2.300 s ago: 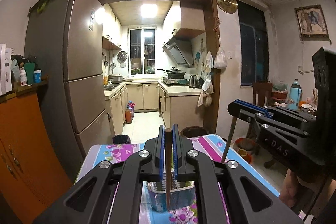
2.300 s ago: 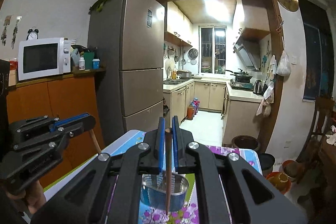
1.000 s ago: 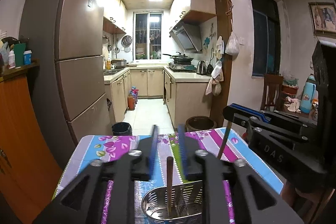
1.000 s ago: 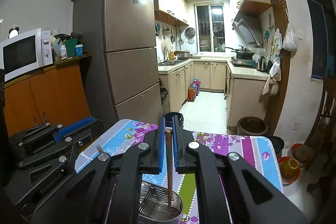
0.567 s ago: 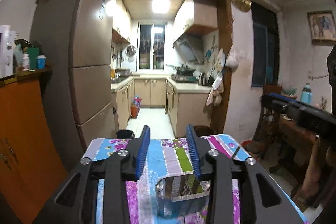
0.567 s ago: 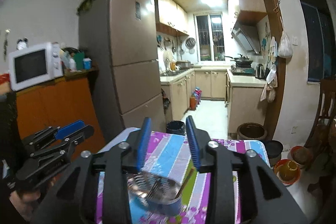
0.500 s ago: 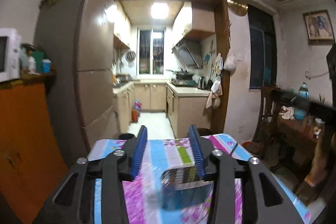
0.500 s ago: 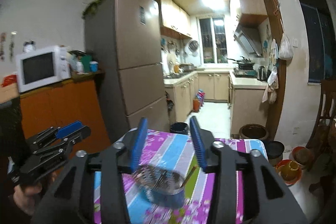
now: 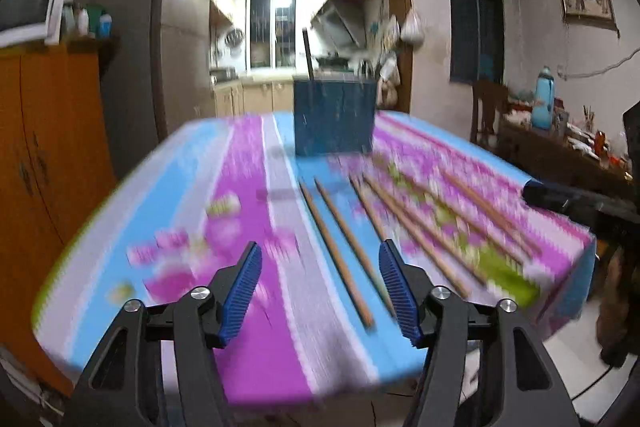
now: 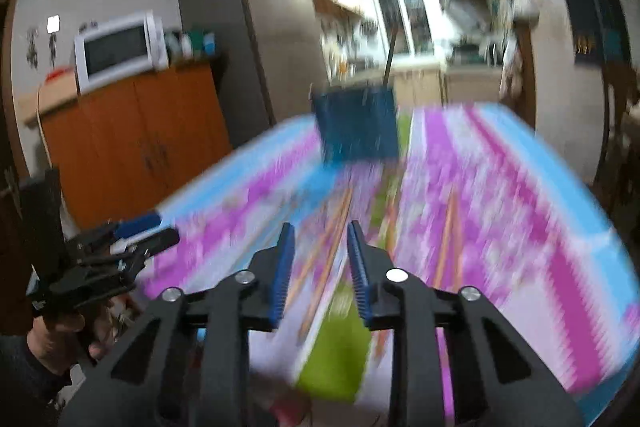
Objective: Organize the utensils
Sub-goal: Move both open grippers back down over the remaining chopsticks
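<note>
wooden chopsticks (image 9: 338, 251): loose, near side of blue holder (image 9: 334, 117)
left gripper (image 9: 320, 293): apart, just been opening, empty
right gripper (image 10: 319, 269): narrow gap, just been closing, empty
tip: straddle one stick, then pinch

Legible text, labels, brands, numbers, signs: none. Both views are motion-blurred; no marking on any surface can be read.

Blurred floral tablecloth (image 9: 248, 211), chopsticks (image 9: 340, 247) ahead of parted, empty left gripper (image 9: 320, 291), blue holder (image 9: 334, 119) beyond.
</note>
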